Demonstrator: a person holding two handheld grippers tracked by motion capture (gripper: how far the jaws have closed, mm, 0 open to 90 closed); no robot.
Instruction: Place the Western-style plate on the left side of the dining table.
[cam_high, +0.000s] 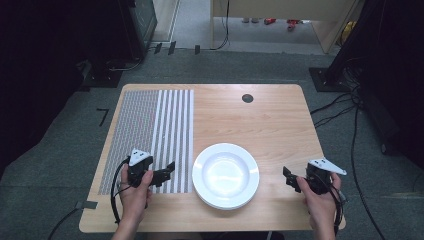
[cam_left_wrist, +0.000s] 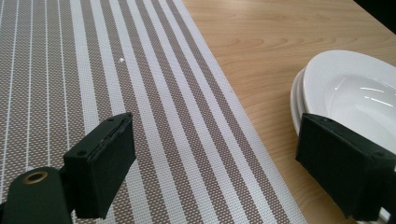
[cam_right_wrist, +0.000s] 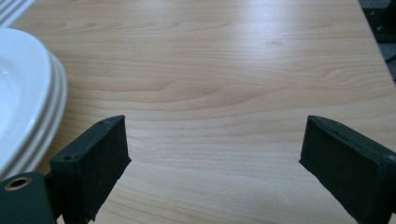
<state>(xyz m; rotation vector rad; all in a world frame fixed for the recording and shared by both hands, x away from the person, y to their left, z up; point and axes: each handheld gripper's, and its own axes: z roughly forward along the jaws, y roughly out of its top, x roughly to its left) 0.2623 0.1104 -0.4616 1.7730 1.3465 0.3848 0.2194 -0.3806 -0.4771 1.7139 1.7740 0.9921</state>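
Observation:
A stack of white deep plates (cam_high: 225, 175) sits on the wooden table (cam_high: 260, 120) near its front edge, with stacked rims showing in the left gripper view (cam_left_wrist: 348, 88) and the right gripper view (cam_right_wrist: 25, 102). My left gripper (cam_high: 167, 172) hovers over the striped placemat (cam_high: 150, 135), just left of the plates, jaws wide apart and empty (cam_left_wrist: 215, 163). To the right of the plates my right gripper (cam_high: 289, 177) stands open over bare wood (cam_right_wrist: 215, 163), nothing between its jaws.
The striped brown-and-white placemat (cam_left_wrist: 116, 93) covers the table's left part. A dark round cable hole (cam_high: 247, 98) lies near the far edge. Cables (cam_high: 340, 107) run over the grey floor to the right, and dark equipment stands around the table.

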